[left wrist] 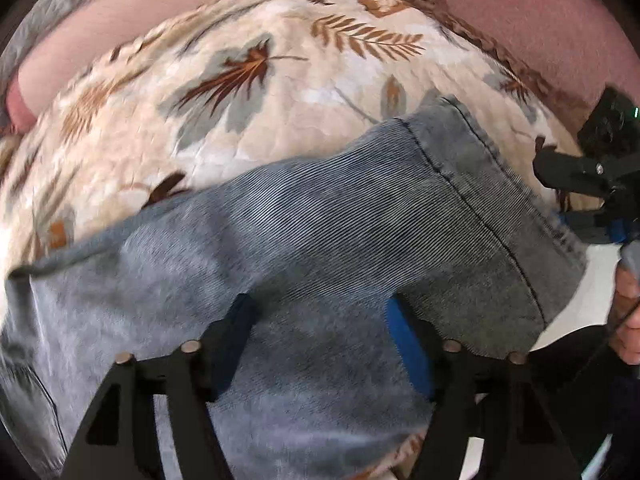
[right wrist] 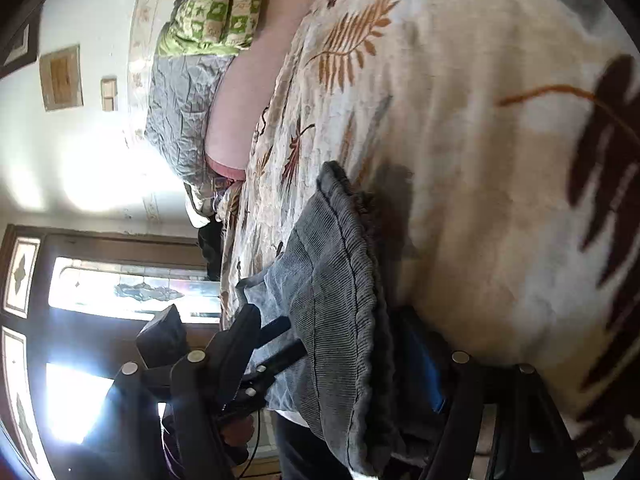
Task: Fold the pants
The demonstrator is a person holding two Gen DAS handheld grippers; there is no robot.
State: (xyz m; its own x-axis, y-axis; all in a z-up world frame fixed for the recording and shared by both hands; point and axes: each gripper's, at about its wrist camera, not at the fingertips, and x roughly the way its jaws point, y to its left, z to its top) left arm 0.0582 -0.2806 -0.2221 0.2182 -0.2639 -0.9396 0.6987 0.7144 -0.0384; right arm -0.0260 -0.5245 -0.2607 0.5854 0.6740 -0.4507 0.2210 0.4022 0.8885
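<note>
The pants (left wrist: pixel 304 232), faded grey-blue denim, are lifted above the bed (left wrist: pixel 280 92) with its leaf-print quilt, one stretch of them hanging between the two tools. The left tongs (left wrist: pixel 320 320) sit with their blue-padded fingers (left wrist: pixel 408 344) pushed into the cloth on both sides; fabric fills the gap and drapes over them, so they look closed on a thick bunch of it. The right tongs (right wrist: pixel 344 344), near the right end by the stitched hem, have the hemmed edge heaped between their fingers too, and appear clamped on it, though the tips are buried and I cannot see the exact pinch.

This denim seems fairly heavy and limp rather than stiff: it sags under its own weight and bunches at each hold. It is not slippery, and the ribbed weave should grip well. The doubled hem and seam lines look like the firmest places to take hold.
</note>
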